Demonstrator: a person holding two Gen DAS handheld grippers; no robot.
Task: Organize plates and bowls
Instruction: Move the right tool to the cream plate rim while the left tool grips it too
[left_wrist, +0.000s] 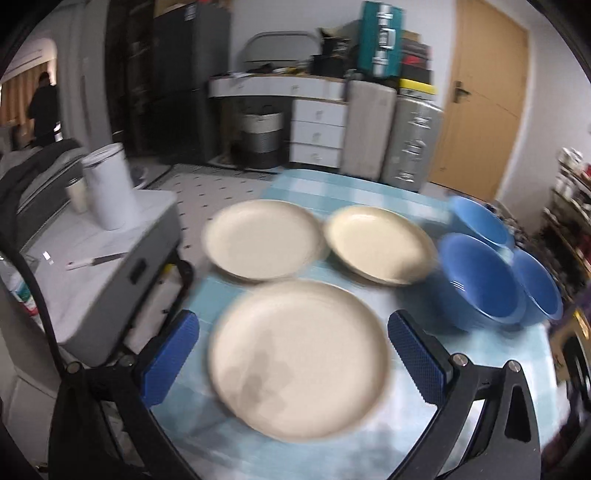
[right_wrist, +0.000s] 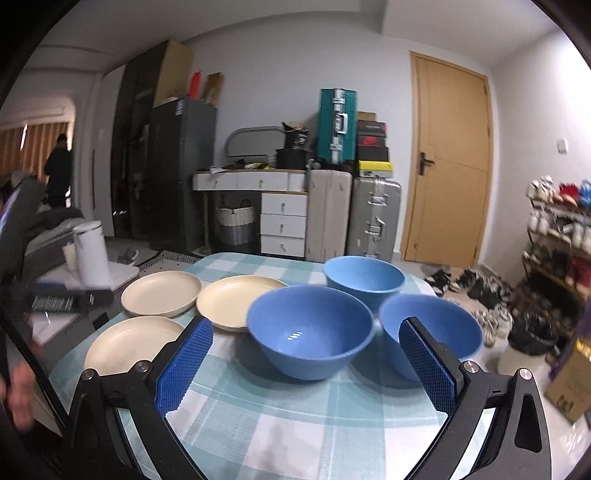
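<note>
Three cream plates lie on the blue checked tablecloth (left_wrist: 369, 192): a near one (left_wrist: 299, 358), a far left one (left_wrist: 262, 238) and a far right one (left_wrist: 378, 243). Three blue bowls stand to their right: near (left_wrist: 480, 280), far (left_wrist: 480, 219), rightmost (left_wrist: 539, 288). My left gripper (left_wrist: 293, 354) is open and hovers over the near plate, its blue pads on either side. My right gripper (right_wrist: 304, 362) is open in front of the nearest bowl (right_wrist: 308, 332), with two bowls (right_wrist: 364, 278) (right_wrist: 430, 325) behind and the plates (right_wrist: 135, 341) (right_wrist: 160, 293) (right_wrist: 238, 302) to the left.
A grey side cabinet (left_wrist: 110, 258) with a white canister (left_wrist: 109, 184) and a cup stands left of the table. Behind are a desk with drawers (right_wrist: 282, 218), suitcases (right_wrist: 373, 218), a wooden door and a shoe rack (right_wrist: 554, 240) at right. A person stands far left.
</note>
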